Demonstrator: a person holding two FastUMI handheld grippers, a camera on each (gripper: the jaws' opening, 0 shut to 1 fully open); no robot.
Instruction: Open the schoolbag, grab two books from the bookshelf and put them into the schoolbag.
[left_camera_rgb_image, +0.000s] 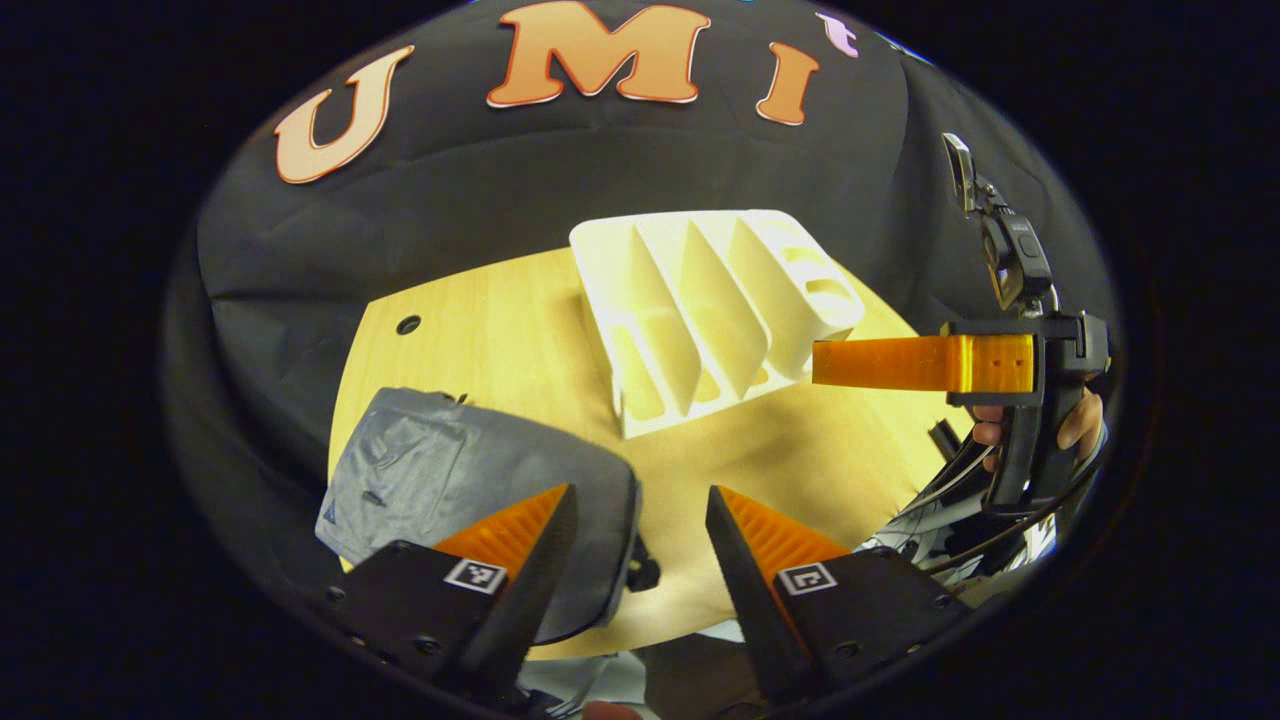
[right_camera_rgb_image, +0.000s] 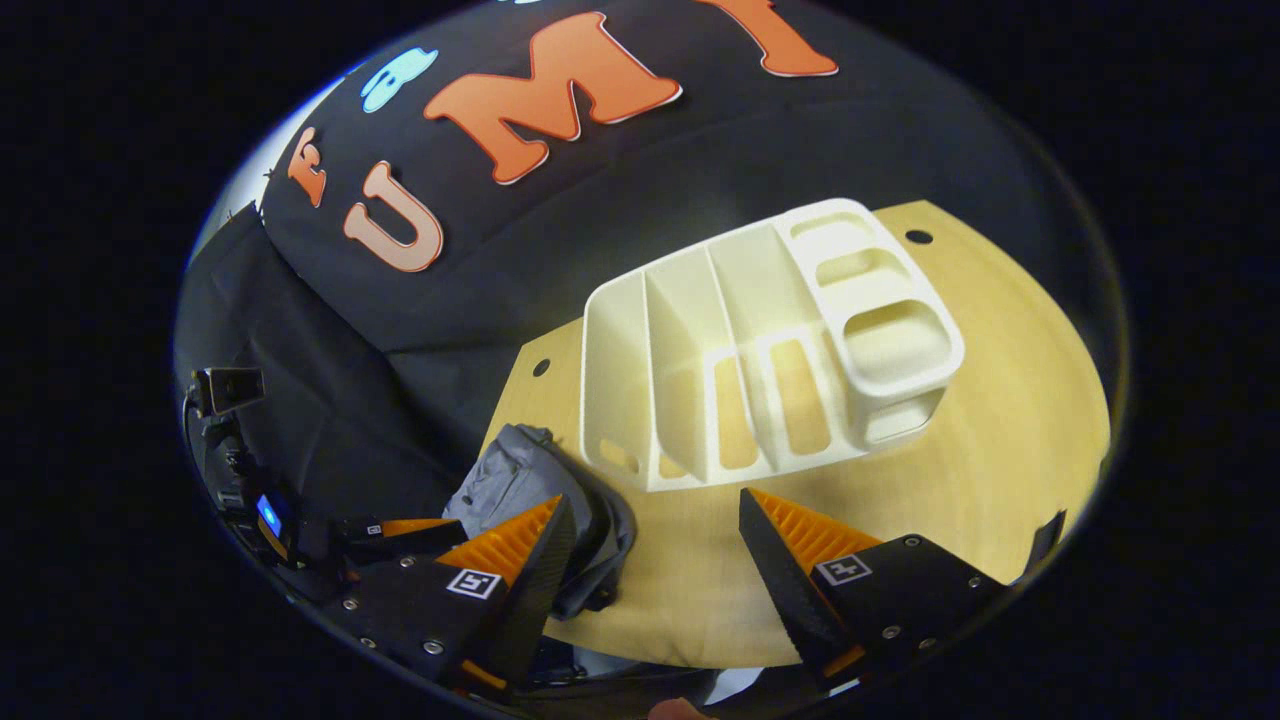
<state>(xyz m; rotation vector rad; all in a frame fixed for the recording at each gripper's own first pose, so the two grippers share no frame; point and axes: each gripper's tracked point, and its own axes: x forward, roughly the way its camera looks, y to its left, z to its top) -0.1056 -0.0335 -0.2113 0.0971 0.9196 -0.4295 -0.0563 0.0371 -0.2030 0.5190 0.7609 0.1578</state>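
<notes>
A grey schoolbag (left_camera_rgb_image: 470, 480) lies flat at the near left of the wooden table (left_camera_rgb_image: 500, 340); I cannot tell whether its zip is open. Behind it stands a white bookshelf (left_camera_rgb_image: 710, 310) whose slots look empty. My left gripper (left_camera_rgb_image: 640, 510) hangs open above the table's front edge, its left finger over the bag's right end. My right gripper (left_camera_rgb_image: 825, 362), held by a hand (left_camera_rgb_image: 1080, 420), points at the shelf's right side. In the right gripper view, that gripper (right_camera_rgb_image: 655, 515) is open in front of the bookshelf (right_camera_rgb_image: 760, 350), with the schoolbag (right_camera_rgb_image: 530, 480) to its left.
The table (right_camera_rgb_image: 1000, 440) has bare wood to the right of the shelf and a small hole (right_camera_rgb_image: 918, 237) near its far edge. The other gripper (right_camera_rgb_image: 400, 528) sits low at the left beside the bag. Black cloth walls the booth behind.
</notes>
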